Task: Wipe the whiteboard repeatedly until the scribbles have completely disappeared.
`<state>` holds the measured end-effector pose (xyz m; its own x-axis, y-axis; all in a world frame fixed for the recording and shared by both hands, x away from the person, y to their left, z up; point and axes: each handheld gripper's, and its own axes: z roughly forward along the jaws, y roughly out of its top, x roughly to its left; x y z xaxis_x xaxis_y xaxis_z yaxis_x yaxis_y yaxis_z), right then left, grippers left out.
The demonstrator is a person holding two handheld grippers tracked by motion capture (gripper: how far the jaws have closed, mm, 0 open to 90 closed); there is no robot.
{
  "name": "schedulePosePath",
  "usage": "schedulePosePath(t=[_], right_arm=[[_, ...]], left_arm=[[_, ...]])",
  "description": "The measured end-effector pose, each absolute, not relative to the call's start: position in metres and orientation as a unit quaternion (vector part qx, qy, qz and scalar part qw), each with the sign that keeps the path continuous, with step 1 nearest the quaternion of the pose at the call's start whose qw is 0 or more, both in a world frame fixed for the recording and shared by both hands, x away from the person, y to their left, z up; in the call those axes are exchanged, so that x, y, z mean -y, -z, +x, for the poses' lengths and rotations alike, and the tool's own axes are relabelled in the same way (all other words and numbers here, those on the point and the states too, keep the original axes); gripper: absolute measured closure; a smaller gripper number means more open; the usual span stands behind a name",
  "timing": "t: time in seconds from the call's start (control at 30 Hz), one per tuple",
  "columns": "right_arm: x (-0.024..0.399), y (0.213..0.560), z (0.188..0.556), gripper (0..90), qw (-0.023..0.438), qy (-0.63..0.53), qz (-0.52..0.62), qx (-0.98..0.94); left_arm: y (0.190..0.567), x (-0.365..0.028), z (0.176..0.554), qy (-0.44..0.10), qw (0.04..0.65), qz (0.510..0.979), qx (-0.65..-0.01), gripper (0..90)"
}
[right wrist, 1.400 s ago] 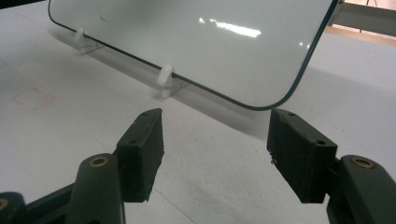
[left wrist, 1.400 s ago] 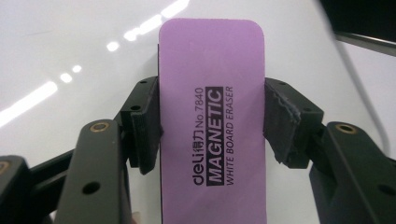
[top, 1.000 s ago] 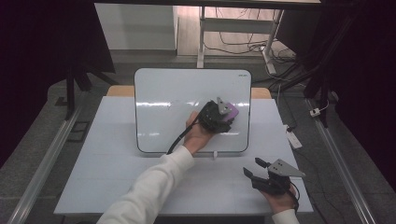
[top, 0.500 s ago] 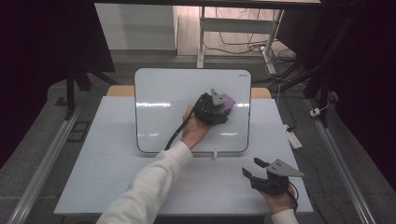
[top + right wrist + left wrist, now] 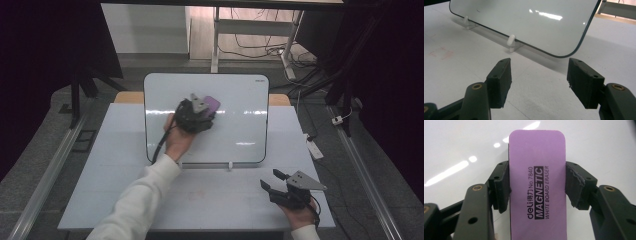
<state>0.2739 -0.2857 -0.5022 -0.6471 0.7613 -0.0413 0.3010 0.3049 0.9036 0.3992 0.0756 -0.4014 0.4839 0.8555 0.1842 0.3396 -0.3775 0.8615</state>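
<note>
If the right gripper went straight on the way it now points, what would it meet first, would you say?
Probably the whiteboard: the open right gripper points over bare table toward the board's lower edge, near a small white foot. Depth is unclear, so it might graze the table first.

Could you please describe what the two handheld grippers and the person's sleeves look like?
Both the left gripper and right gripper are black, with two blocky jaws, brass-coloured pivot pins and a grey three-cornered plate on top. A black cable trails from the left one. The sleeves are white.

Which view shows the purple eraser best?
The left gripper view: the purple eraser sits clamped between the left gripper jaws, label readable. The high view shows a purple corner against the whiteboard.
</note>
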Motion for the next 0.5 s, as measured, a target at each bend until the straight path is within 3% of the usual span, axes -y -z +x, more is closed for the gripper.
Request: schedulePosePath(t=[0.23, 0.5], right_arm=[[0.282, 0.501, 0.274, 35.3, 0.241, -0.479, 0.342, -0.772], [0.28, 0.502, 0.275, 35.3, 0.239, -0.477, 0.339, -0.775]], left_arm=[[0.411, -0.127, 0.386, -0.339, 0.393, 0.74, -0.428, 41.9], [0.417, -0.092, 0.385, -0.338, 0.39, 0.755, -0.403, 41.9]])
